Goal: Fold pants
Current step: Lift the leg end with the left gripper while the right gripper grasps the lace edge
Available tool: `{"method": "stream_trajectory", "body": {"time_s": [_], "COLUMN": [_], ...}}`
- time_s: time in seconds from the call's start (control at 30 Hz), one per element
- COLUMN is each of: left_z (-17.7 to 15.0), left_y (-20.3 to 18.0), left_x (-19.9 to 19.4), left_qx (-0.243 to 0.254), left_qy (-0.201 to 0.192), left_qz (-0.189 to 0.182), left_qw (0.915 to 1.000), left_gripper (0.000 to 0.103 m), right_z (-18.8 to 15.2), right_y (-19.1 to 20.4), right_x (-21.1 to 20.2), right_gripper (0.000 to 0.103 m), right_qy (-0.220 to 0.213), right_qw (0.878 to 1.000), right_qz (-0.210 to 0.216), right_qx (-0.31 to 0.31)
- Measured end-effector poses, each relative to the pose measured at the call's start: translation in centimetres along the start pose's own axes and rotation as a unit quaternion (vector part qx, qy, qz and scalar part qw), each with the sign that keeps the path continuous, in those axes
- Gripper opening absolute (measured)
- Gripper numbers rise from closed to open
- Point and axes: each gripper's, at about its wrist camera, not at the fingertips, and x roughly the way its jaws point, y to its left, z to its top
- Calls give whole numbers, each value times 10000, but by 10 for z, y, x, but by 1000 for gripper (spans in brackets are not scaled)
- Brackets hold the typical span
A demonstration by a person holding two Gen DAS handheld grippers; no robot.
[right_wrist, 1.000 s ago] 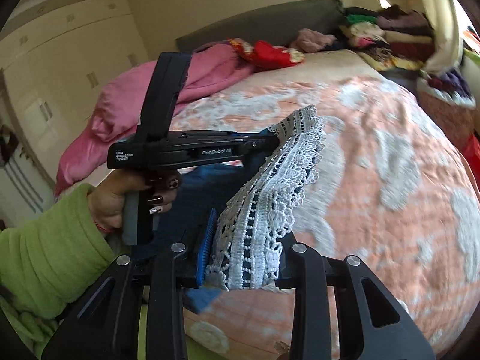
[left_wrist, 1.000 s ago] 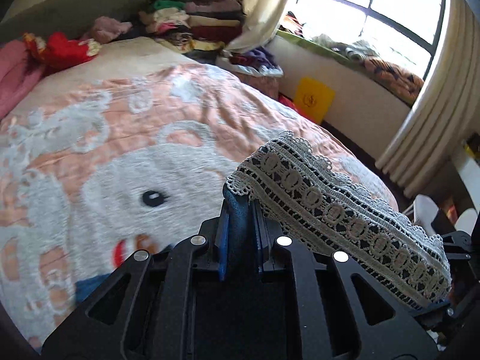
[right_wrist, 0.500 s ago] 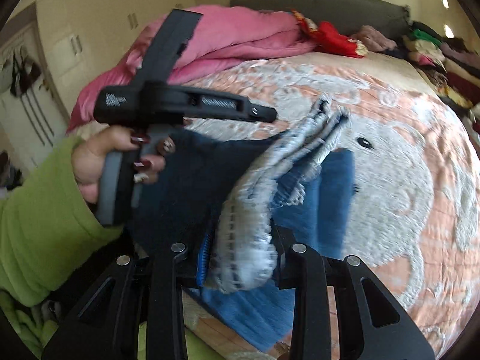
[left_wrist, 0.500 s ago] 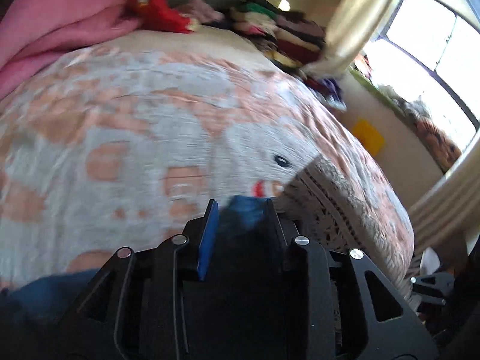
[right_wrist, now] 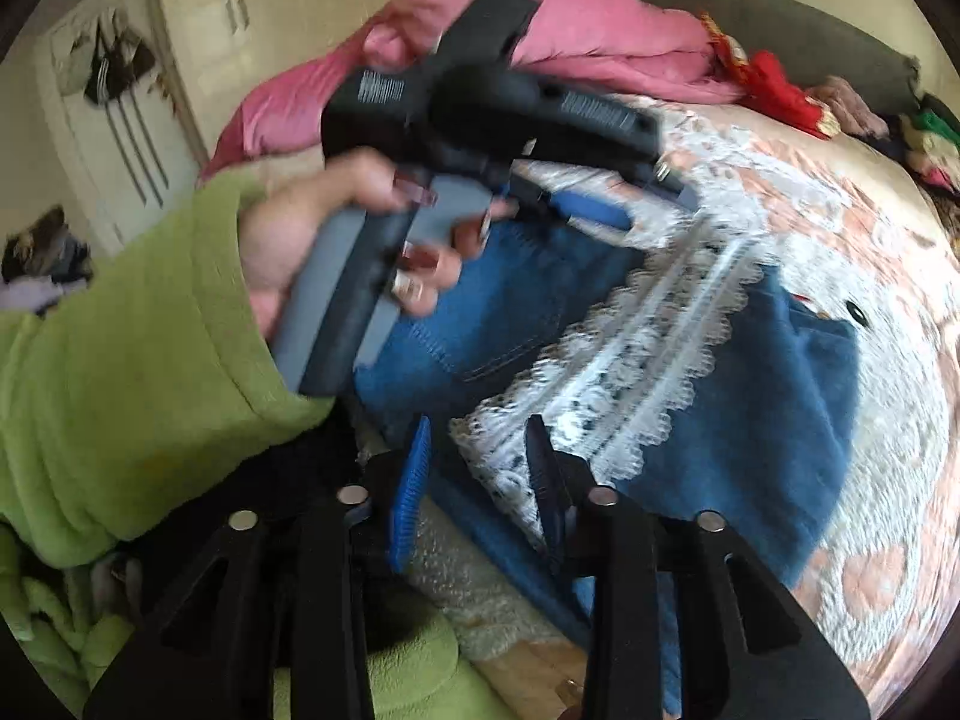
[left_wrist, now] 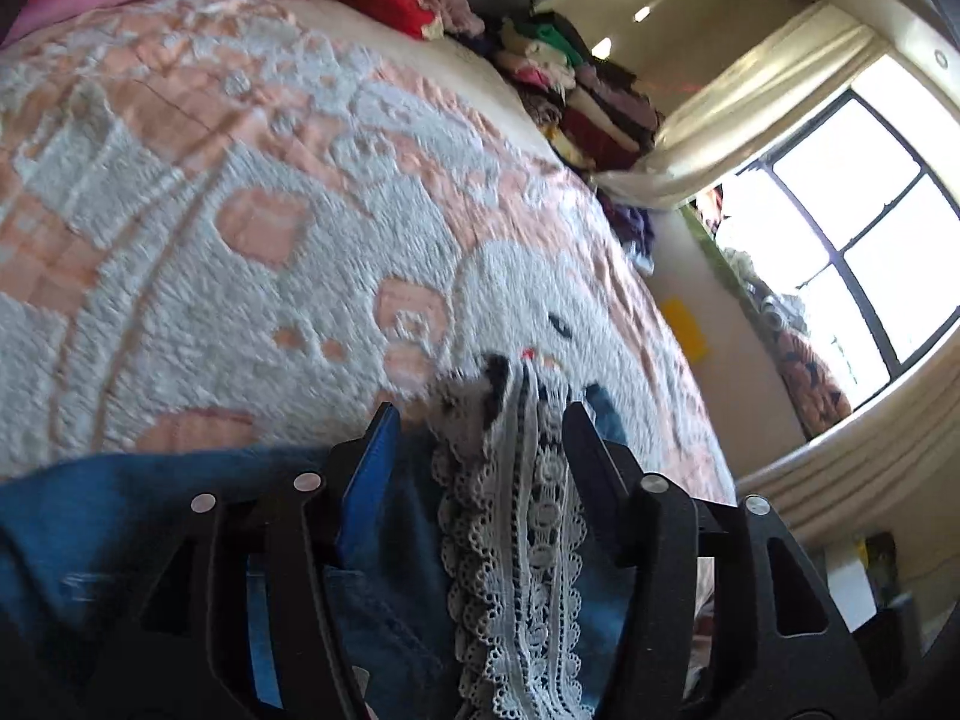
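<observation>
While motion blur smears both views, the blue pants (right_wrist: 750,420) lie on the bed (left_wrist: 240,240) near its front edge, their white lace hem (right_wrist: 648,360) across the denim. A second ago that hem hung lifted and pinched in both tools. The left hand-held gripper (left_wrist: 480,438) is opening, lace loose between its jaws. The right hand-held gripper (right_wrist: 480,456) is opening too, released, the lace edge between its fingers. A hand (right_wrist: 312,240) in a green sleeve (right_wrist: 132,360) angles the left tool downward.
</observation>
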Motion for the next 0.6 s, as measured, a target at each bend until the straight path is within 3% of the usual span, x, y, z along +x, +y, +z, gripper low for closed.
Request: {"method": "stream_trajectory", "body": {"time_s": [0.13,0.23,0.27,0.3,0.33,0.53,0.6], "left_z": [3,8,9,8,6,-4,-6], "left_y": [0,-1,-4,-6,-10,-39,-39], "left_x": [17,30,36,39,42,6,-1], "left_qx": [-126,-138,-54,12,93,716,799], "left_qy": [158,270,335,356,389,-97,-167], "left_qz": [-75,-66,35,115,144,-62,334], "left_qw": [9998,9995,9994,9993,9991,9974,9961], "left_gripper": [60,61,54,39,12,9,10], "right_z": [-4,-5,-4,-3,-3,6,17], "right_y": [-30,-62,-69,-78,-82,-108,-116], "right_x": [-26,-33,-35,-35,-35,-30,-23], "right_gripper": [44,44,44,44,45,45,45], "right_qy": [-259,-318,-332,-350,-356,-413,-437], "right_qw": [9980,9940,9926,9912,9902,9839,9824], "right_qz": [-350,-638,-723,-814,-888,-1200,-1324], "right_qx": [448,828,914,989,1022,1258,1244]}}
